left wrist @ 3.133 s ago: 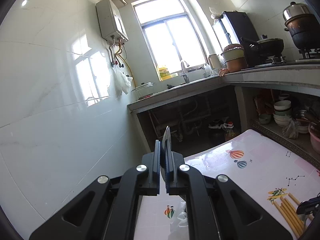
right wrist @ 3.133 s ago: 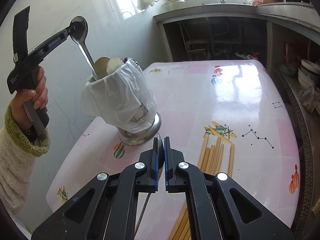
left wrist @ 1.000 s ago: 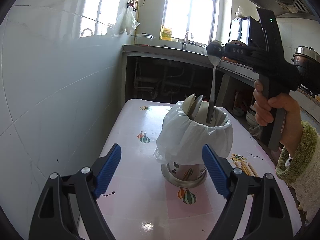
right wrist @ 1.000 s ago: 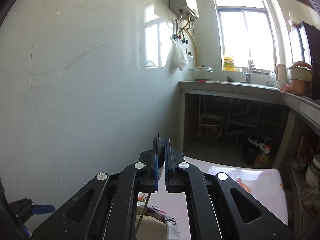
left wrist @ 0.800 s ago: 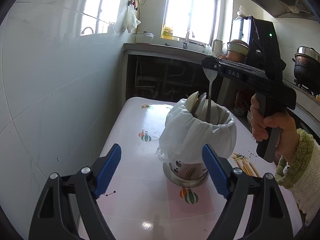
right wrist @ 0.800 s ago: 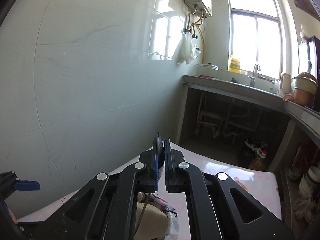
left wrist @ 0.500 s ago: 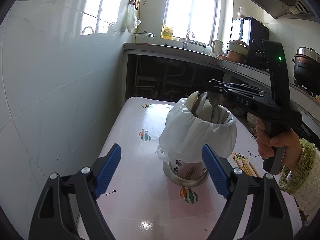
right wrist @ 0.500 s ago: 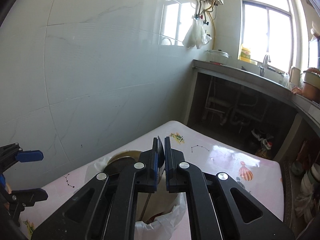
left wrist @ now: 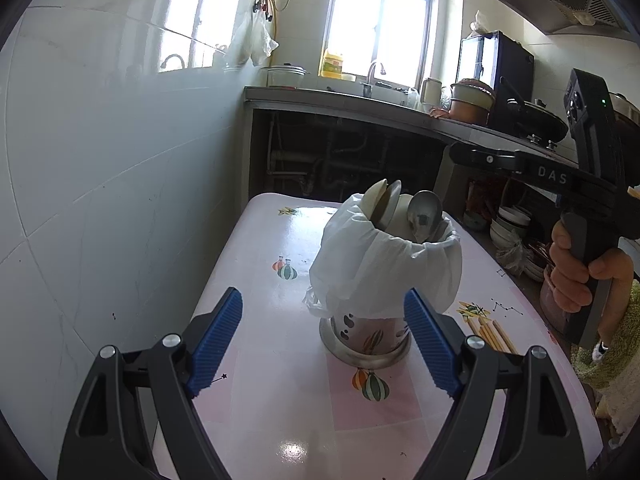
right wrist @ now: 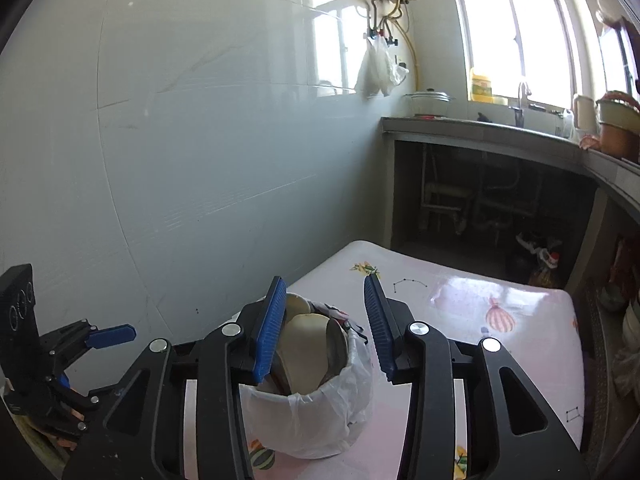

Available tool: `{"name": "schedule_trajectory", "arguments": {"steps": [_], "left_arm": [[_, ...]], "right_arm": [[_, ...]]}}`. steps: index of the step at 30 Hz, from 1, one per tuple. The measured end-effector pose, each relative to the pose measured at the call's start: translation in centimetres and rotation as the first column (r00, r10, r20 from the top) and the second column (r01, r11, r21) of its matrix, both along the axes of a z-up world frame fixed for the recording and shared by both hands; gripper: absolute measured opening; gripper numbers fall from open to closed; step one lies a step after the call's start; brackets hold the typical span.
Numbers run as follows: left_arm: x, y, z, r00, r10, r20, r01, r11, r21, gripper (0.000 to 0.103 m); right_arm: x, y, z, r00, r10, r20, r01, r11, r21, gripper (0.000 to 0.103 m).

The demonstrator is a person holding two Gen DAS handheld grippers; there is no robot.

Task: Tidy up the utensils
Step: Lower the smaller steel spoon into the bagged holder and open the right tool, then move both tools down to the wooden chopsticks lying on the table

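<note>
**Spoon in the holder, both tongs released**

My left gripper (left wrist: 322, 330) is spread wide, low in frame. My right gripper (right wrist: 326, 320) gapes above the holder (left wrist: 384, 272), frame centre; the spoon (left wrist: 426, 214) stands inside, bowl up.

Your left hand-held gripper (left wrist: 322, 334) is spread wide, its blue ribbed pads (left wrist: 216, 336) well apart and holding nothing. Your right hand-held gripper (right wrist: 325, 330) is also parted, blue pads (right wrist: 271, 328) clear of each other, gripping nothing. Your right hand (left wrist: 580, 276), in a green fuzzy sleeve, wraps its black pistol grip, held level.
</note>
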State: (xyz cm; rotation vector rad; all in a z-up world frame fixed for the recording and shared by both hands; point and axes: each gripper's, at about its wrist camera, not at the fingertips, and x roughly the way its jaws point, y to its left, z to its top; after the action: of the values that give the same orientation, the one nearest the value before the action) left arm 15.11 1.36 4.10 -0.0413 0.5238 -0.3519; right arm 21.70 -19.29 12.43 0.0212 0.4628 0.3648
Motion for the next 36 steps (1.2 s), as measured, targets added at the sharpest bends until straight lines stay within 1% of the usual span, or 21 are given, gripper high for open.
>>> {"name": "schedule_trajectory", "arguments": {"steps": [5, 7, 10, 13, 15, 16, 18, 20, 21, 24, 27, 30, 34, 35, 36], "left_arm": [[-0.7, -0.8, -0.2, 0.999, -0.035, -0.013, 0.035, 0.999, 0.005, 0.081], [-1.1, -1.4, -0.3, 0.998, -0.056, -0.017, 0.056, 0.998, 0.012, 0.081], [-1.6, -2.3, -0.6, 0.995, -0.092, -0.032, 0.092, 0.996, 0.012, 0.081], [-2.1, -3.4, -1.1, 0.990, -0.131, -0.057, 0.131, 0.991, 0.006, 0.081], [-2.4, -4.3, -1.7, 0.985, -0.157, -0.077, 0.158, 0.987, 0.013, 0.081], [-2.6, -4.8, -2.1, 0.982, -0.170, -0.088, 0.172, 0.985, 0.022, 0.081], [-2.9, -5.9, -2.8, 0.974, -0.196, -0.112, 0.202, 0.979, 0.042, 0.081], [-3.2, -6.9, -3.5, 0.966, -0.218, -0.137, 0.227, 0.972, 0.056, 0.081], [-3.4, -7.3, -3.8, 0.962, -0.230, -0.148, 0.240, 0.969, 0.059, 0.081], [-3.6, -8.7, -4.5, 0.951, -0.253, -0.177, 0.269, 0.961, 0.070, 0.081], [-3.6, -10.1, -5.2, 0.937, -0.279, -0.211, 0.303, 0.949, 0.090, 0.081], [-3.5, -11.6, -5.7, 0.927, -0.299, -0.228, 0.330, 0.937, 0.111, 0.081], [-3.1, -13.6, -6.2, 0.910, -0.333, -0.248, 0.367, 0.924, 0.109, 0.081], [-3.0, -14.1, -6.3, 0.906, -0.341, -0.250, 0.376, 0.920, 0.108, 0.080], [-2.9, -14.7, -6.4, 0.902, -0.351, -0.251, 0.386, 0.916, 0.108, 0.077]], "right_arm": [[-3.0, -4.1, -0.9, 0.992, -0.083, -0.098, 0.089, 0.994, 0.063, 0.041], [-4.3, -5.8, -1.8, 0.981, -0.130, -0.141, 0.140, 0.988, 0.062, 0.041], [-6.3, -8.4, -3.6, 0.955, -0.200, -0.218, 0.219, 0.973, 0.067, 0.041], [-8.1, -10.7, -6.4, 0.915, -0.254, -0.313, 0.291, 0.954, 0.077, 0.041], [-9.2, -11.9, -8.6, 0.882, -0.288, -0.373, 0.334, 0.940, 0.063, 0.040], [-9.6, -12.3, -9.8, 0.866, -0.297, -0.403, 0.349, 0.935, 0.060, 0.038], [-10.2, -12.9, -12.2, 0.830, -0.309, -0.463, 0.369, 0.929, 0.041, 0.028], [-10.5, -13.1, -14.3, 0.796, -0.330, -0.508, 0.387, 0.922, 0.009, 0.023], [-10.6, -13.2, -15.1, 0.783, -0.329, -0.528, 0.390, 0.921, 0.005, 0.019], [-10.7, -13.5, -16.9, 0.756, -0.332, -0.564, 0.396, 0.918, -0.010, 0.015], [-10.1, -13.2, -17.8, 0.750, -0.331, -0.573, 0.383, 0.923, -0.032, 0.013], [-10.2, -13.1, -17.9, 0.761, -0.320, -0.565, 0.367, 0.929, -0.032, 0.012], [-10.3, -13.2, -17.7, 0.769, -0.311, -0.559, 0.355, 0.934, -0.033, 0.011], [-10.3, -13.2, -17.6, 0.771, -0.307, -0.558, 0.352, 0.936, -0.028, 0.011], [-10.4, -13.2, -17.6, 0.774, -0.302, -0.556, 0.348, 0.937, -0.024, 0.011]]}}
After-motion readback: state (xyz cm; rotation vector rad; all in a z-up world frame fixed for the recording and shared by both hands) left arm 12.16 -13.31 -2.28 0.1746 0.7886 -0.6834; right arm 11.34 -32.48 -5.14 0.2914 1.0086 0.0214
